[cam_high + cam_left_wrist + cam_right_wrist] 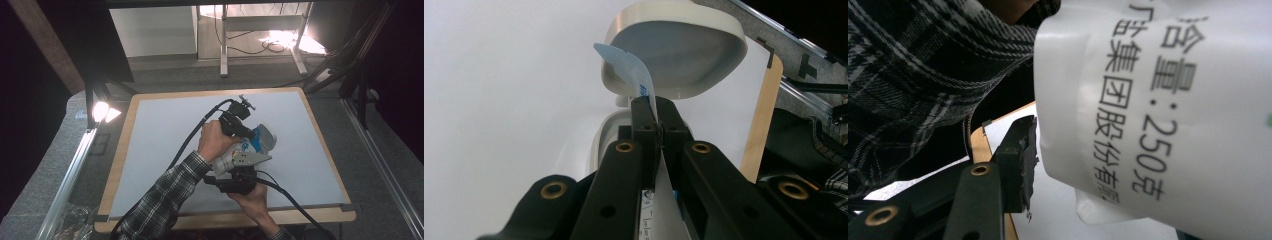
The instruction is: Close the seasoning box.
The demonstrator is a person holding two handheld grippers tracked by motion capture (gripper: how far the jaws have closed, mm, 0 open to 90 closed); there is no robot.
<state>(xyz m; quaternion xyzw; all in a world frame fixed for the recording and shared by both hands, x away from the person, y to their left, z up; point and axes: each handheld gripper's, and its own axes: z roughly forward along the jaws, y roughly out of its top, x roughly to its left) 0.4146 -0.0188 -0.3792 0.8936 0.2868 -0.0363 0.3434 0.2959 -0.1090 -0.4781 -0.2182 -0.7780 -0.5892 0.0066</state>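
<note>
White plastic container (245, 150) w/ flip lid (676, 50) open, held above counter (150, 150), right of centre, toward near edge. Blue-white seal tab (634, 75) sticking up at mouth, pinched in left claw (657, 107), jaws shut tight on it. Right claw (1035, 150) clamped on container body from below, roughly half-wide; printed label facing the right gripper view. Plaid sleeve (165, 200) alongside.

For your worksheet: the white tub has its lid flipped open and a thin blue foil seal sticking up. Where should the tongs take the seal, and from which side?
Grip the foil seal on its free tab edge, coming from the side opposite the hinged lid. The tab stands clear of the rim, thin and flat, so the left tongs shut on it edge-on while the right tongs steady the tub.
</note>
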